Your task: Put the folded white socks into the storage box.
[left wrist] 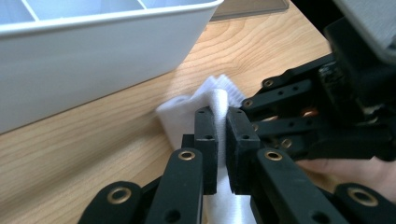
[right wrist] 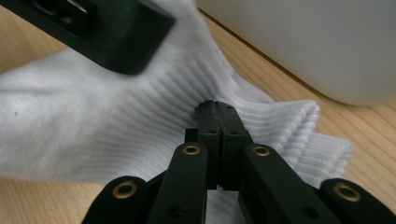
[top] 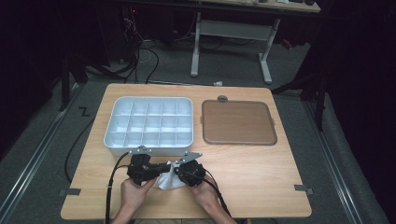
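You will find no readable text, label, brand, number or sign on any surface in these views; none of the items carries legible marking.

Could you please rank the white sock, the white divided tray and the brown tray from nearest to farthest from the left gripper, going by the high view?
1. The white sock: pinched in the left gripper, at the table's near edge.
2. The white divided tray: just beyond the gripper, on the left half.
3. The brown tray: farther off, right of the divided tray.
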The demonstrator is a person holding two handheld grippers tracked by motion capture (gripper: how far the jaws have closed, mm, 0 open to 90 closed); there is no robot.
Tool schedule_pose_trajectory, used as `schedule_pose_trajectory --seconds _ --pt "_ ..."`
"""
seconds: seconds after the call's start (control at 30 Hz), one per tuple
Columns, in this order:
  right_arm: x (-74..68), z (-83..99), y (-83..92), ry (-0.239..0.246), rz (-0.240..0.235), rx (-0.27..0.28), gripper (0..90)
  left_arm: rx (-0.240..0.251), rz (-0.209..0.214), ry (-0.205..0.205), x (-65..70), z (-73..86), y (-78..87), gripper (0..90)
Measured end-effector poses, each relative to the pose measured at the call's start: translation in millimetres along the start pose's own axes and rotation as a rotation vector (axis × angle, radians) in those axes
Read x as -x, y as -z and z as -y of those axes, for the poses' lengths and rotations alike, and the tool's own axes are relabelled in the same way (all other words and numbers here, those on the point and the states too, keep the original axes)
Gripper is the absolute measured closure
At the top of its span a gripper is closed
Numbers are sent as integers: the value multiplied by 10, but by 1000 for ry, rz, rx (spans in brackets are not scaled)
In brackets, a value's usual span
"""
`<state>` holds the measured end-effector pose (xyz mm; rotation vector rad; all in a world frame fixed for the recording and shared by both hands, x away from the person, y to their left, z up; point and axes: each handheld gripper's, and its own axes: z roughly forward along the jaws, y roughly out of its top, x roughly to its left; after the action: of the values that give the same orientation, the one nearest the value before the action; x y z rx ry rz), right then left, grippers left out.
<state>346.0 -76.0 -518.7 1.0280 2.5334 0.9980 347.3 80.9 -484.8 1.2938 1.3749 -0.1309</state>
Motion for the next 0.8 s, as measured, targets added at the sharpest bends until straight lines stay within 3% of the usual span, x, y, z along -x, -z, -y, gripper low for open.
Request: schedule_pose_trajectory --seconds 0.33,0.53,0.67,0.8 --pt "-50 -48 -62 -1 -29 20 881 11 -6 0 -33 -14 -58 849" --pt "-9 -29 173 -9 20 82 789 25 -20 1 -51 -41 -29 849" --pt "92 27 381 -56 60 136 755 29 -27 6 -59 -36 -35 849" --pt "211 124 441 -97 83 130 709 33 -27 17 -59 -34 -48 848"
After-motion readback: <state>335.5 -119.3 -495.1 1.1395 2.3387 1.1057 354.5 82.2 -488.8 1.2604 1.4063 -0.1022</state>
